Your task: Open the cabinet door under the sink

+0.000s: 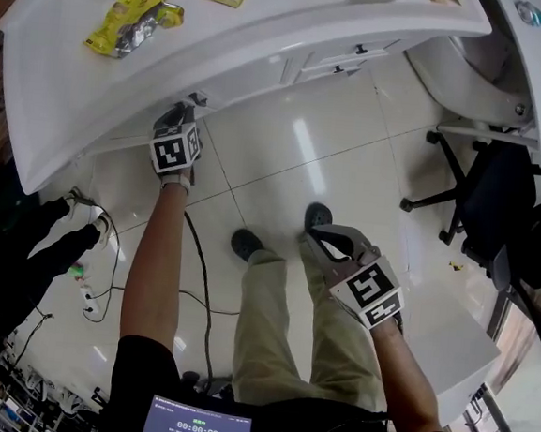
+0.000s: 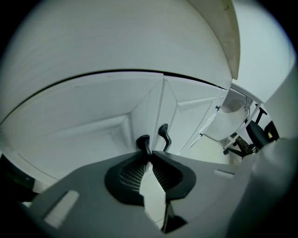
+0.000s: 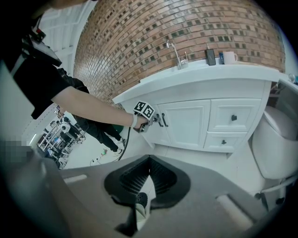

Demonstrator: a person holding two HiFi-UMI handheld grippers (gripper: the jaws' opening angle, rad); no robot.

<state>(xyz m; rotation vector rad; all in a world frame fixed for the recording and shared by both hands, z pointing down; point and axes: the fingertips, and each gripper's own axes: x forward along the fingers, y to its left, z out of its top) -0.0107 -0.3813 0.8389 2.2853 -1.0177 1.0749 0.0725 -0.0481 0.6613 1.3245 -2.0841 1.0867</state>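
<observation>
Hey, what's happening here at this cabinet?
A person stands at a white sink cabinet with a gripper in each hand. The left gripper is closed on a black door handle, and the door is not open yet. The right gripper hangs back, shut and empty, over the floor.

The countertop overhang [image 1: 66, 80] juts out above the cabinet doors [image 3: 186, 122], capping the room over the left door handle [image 2: 143, 143] and right door handle [image 2: 163, 135], which stand just beside each other. The tiled floor [image 1: 277, 136] in front lies open, with a cable [image 1: 204, 280] trailing at its left and an office chair [image 1: 503, 198] and toilet [image 1: 461, 77] crowding the right.
</observation>
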